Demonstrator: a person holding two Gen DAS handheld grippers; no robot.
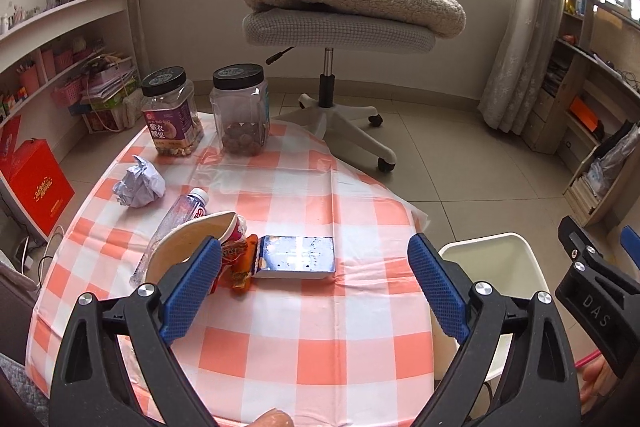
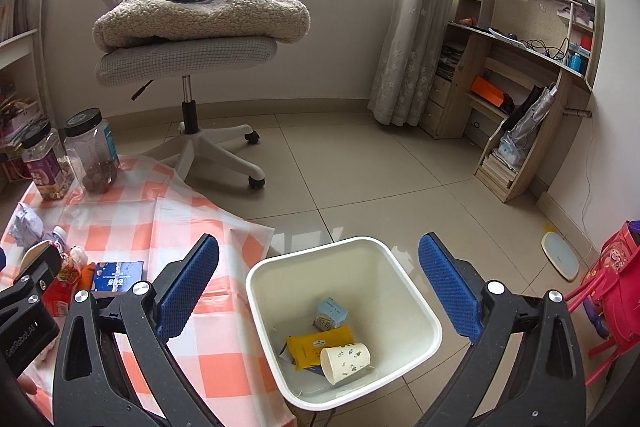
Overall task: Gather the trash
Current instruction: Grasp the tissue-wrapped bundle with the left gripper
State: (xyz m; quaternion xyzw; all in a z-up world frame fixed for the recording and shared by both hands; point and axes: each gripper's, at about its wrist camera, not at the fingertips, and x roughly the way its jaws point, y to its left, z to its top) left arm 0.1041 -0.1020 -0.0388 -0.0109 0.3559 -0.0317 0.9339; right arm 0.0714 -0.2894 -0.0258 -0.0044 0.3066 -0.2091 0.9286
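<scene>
My left tool (image 1: 314, 267) hangs over the checkered counter (image 1: 320, 339) with its fingers spread wide and nothing between them; just ahead lies a blue box (image 1: 297, 255), with a snack wrapper (image 1: 240, 263), a paper bowl (image 1: 192, 239) and a bottle (image 1: 176, 219) beside it, and a crumpled paper ball (image 1: 139, 183) farther off near two jars (image 1: 170, 111). My right tool (image 2: 318, 277) is likewise agape and empty above the white bin (image 2: 400, 267) beside the counter, which holds a cup (image 2: 346, 361), a yellow pack (image 2: 316, 347) and a small carton (image 2: 330, 313).
</scene>
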